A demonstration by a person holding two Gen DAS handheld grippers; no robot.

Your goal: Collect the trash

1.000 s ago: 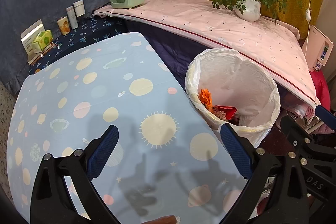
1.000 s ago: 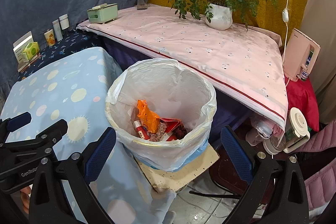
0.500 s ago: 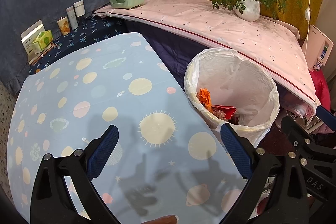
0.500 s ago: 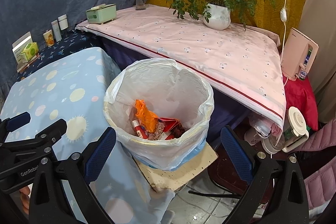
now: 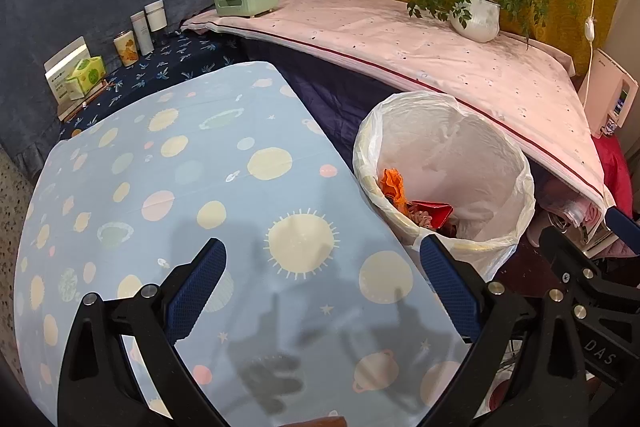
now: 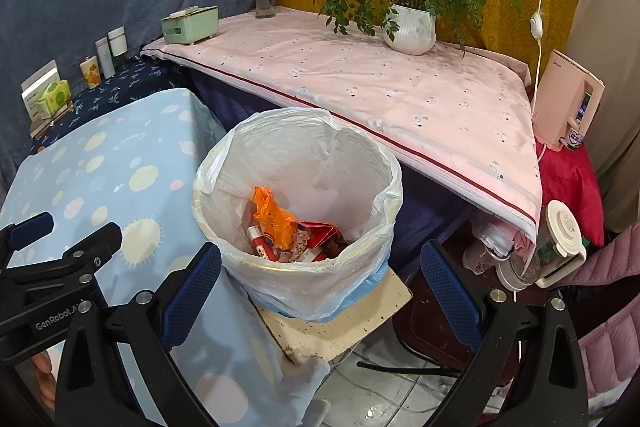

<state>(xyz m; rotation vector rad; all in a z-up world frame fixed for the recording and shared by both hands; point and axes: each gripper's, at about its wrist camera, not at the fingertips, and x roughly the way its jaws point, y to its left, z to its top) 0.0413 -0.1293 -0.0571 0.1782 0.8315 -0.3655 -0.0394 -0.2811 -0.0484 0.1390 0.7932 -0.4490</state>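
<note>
Barely anything is shifting since a second ago: my right claw (image 6: 320, 291) and left claw (image 5: 320, 291) are both hanging wide and empty, the trash (image 6: 292, 227) is sitting in the bin (image 6: 384, 163) beside the bare worktop (image 5: 160, 187) — collecting looks finished.

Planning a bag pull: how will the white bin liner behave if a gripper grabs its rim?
The bin liner looks thin and wrinkled, so probably floppy, bunching between pads. Contents are a few wrappers, so likely light. Its glossy film may slip; grip a fold.
</note>
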